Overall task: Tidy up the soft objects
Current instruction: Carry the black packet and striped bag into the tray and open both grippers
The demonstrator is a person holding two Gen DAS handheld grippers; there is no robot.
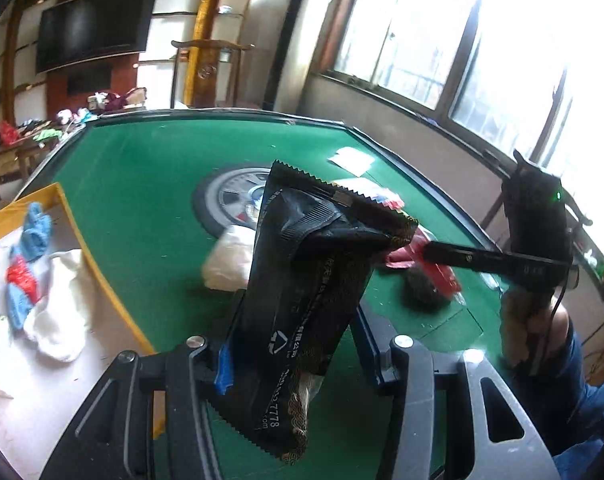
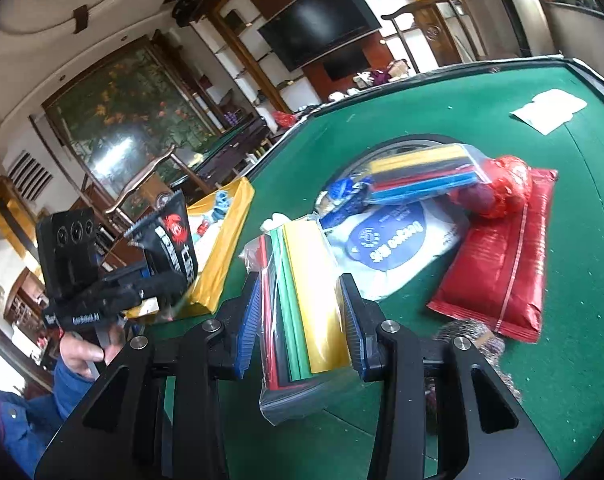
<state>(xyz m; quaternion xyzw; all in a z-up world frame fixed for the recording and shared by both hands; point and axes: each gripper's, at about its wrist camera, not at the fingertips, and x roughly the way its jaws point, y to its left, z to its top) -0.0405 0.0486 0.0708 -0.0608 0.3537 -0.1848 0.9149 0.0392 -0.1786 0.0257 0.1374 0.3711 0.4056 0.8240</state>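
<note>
Black packet (image 1: 302, 304) in left fingers, clear bag (image 2: 302, 312) in right

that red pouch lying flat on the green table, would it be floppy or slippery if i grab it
The red pouch looks puffy and sealed, so probably light and squashy rather than stiff. Its glossy film may slip in a gripper. Lying flat, it would likely slide, not roll.

We note the digits "7778" and the ending ".com", printed upside down at the lower centre of the left wrist view on the black snack packet (image 1: 302, 304), beside a triangular recycling mark. Its Chinese print and that on the white pouch (image 2: 394, 240) we cannot read.
</note>
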